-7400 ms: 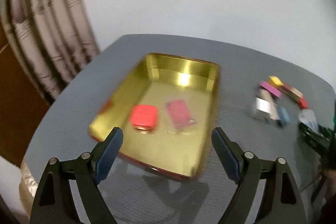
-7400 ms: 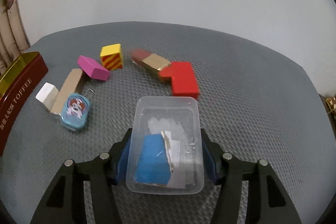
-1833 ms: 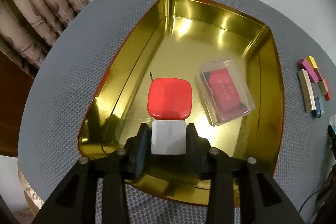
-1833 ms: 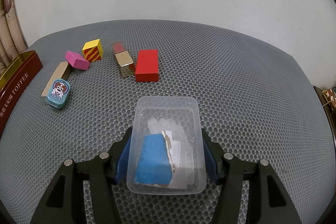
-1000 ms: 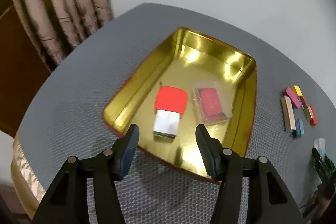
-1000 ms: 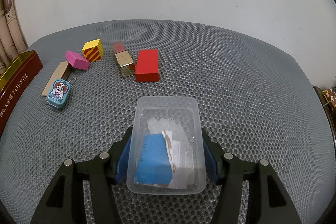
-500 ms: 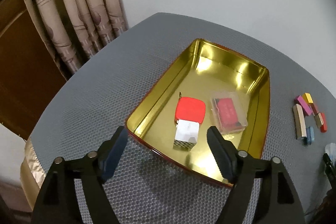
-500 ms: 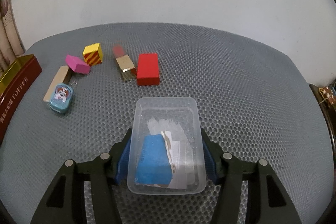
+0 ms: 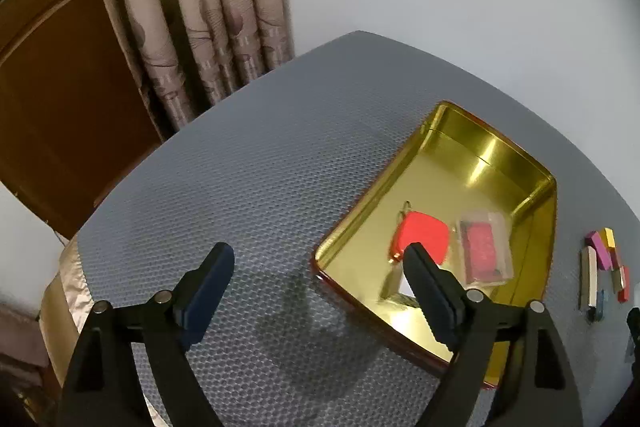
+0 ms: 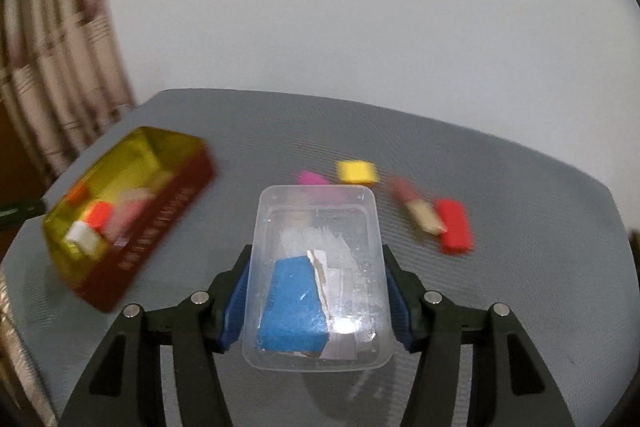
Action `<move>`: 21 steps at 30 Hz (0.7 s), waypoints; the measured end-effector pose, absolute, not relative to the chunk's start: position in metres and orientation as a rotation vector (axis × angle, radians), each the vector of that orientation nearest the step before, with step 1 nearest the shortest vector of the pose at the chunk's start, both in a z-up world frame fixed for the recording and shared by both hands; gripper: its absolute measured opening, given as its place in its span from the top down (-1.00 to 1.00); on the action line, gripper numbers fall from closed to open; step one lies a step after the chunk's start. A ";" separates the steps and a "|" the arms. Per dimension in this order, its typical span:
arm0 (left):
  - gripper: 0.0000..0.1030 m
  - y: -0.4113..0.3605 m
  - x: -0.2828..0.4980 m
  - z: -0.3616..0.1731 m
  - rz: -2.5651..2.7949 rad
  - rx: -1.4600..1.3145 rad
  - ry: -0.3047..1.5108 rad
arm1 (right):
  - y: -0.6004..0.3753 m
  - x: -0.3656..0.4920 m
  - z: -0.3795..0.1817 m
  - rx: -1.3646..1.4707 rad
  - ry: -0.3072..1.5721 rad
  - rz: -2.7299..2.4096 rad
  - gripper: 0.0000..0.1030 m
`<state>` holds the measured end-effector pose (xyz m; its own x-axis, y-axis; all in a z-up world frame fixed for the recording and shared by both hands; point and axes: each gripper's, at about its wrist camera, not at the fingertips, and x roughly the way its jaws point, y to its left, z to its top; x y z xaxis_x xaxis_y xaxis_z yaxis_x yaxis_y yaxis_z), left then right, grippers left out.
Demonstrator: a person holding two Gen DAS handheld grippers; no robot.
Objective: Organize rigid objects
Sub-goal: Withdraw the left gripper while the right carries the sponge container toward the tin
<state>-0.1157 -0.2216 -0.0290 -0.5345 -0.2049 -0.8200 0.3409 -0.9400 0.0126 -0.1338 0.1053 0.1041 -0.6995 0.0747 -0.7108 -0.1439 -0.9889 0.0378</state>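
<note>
You are opening the left gripper (image 9: 316, 291) jaws away from the white block (image 9: 406, 289) now sitting in the gold tin (image 9: 548, 235), while your right gripper (image 10: 316, 301) jaws are lifting the clear box (image 10: 316, 267) toward it

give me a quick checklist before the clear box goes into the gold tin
1. Right gripper clamped on the clear plastic box: ok.
2. Left gripper empty, jaws opening: ok.
3. Left gripper out of the gold tin: ok, though one finger overlaps it in view.
4. Free floor in the tin's far end: ok.
5. Red case, white block and pink-filled box settled inside: ok.
6. Box lid closed: cannot tell.
</note>
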 end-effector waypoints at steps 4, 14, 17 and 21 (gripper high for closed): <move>-0.65 -0.231 -0.114 -0.032 -2.479 1.316 0.268 | 0.055 -0.147 0.122 -1.199 0.077 2.887 -0.15; -0.65 -0.253 -0.111 -0.034 -2.443 1.294 0.340 | -0.067 -0.192 0.146 -1.305 -0.053 3.018 -0.15; -0.65 -0.260 -0.112 -0.033 -2.421 1.271 0.302 | -0.091 -0.205 0.142 -1.335 -0.076 3.018 -0.15; -0.66 -0.265 -0.111 -0.032 -2.397 1.249 0.271 | -0.107 -0.215 0.135 -1.383 -0.119 3.000 -0.15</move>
